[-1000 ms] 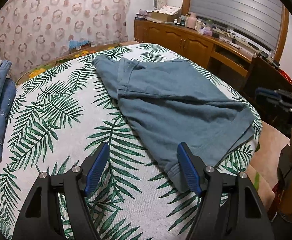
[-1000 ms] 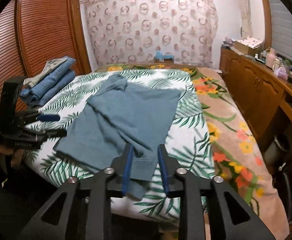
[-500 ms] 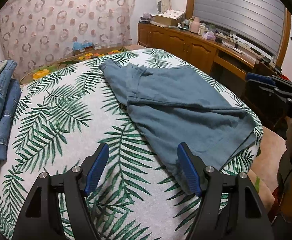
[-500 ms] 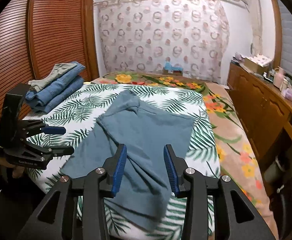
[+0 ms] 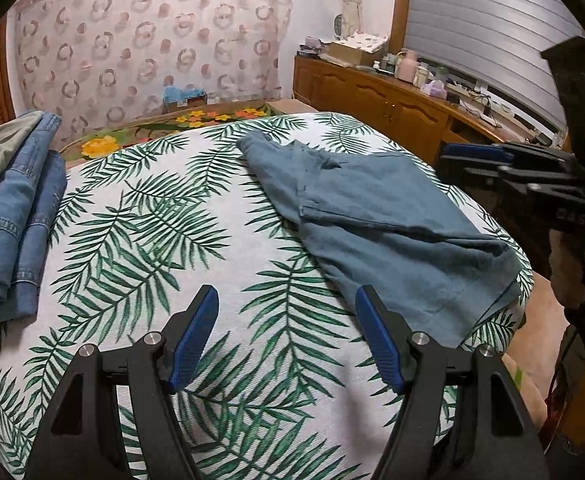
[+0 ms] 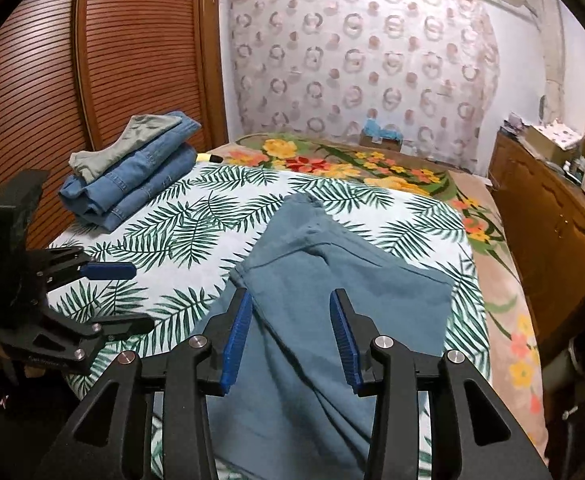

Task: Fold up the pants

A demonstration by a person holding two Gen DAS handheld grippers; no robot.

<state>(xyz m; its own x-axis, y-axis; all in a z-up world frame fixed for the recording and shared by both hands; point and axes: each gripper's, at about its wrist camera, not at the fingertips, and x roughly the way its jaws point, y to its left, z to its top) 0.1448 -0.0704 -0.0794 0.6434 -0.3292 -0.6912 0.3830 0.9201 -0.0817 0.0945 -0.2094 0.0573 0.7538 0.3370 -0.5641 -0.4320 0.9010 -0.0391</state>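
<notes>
Fingers of the right gripper (image 6: 289, 338) stand part-way apart over the pants (image 6: 332, 300), nothing pinched between the blue pads (image 6: 236, 336); cloth lies below the gap, not in it, and whether the tips touch it cannot be told; fingers of the left gripper (image 5: 286, 338) stand wider, over bare sheet (image 5: 140, 240), holding nothing; its right pad (image 5: 378, 344) sits just beside the near edge of the cloth

Pants: blue-grey, lying flat on the leaf-print sheet toward the right side of the bed (image 6: 500, 312), already doubled, an upper layer ending in a straight seam across the lower; long axis runs from a narrow far end, out toward the middle of the bed, to a broad near end at the bed's front edge, slanting leftward as it recedes in the right view; the near corner droops over the edge

Judged relation: the right gripper is directly above the near end and so nearer; the left lies off to the cloth's left and would have to shift right to reach its near-left edge; a next fold would likely carry the near end away along the long axis

Outward: stack of folded jeans (image 5: 16, 216) at far left, well apart; cabinets (image 5: 376, 100) at right
</notes>
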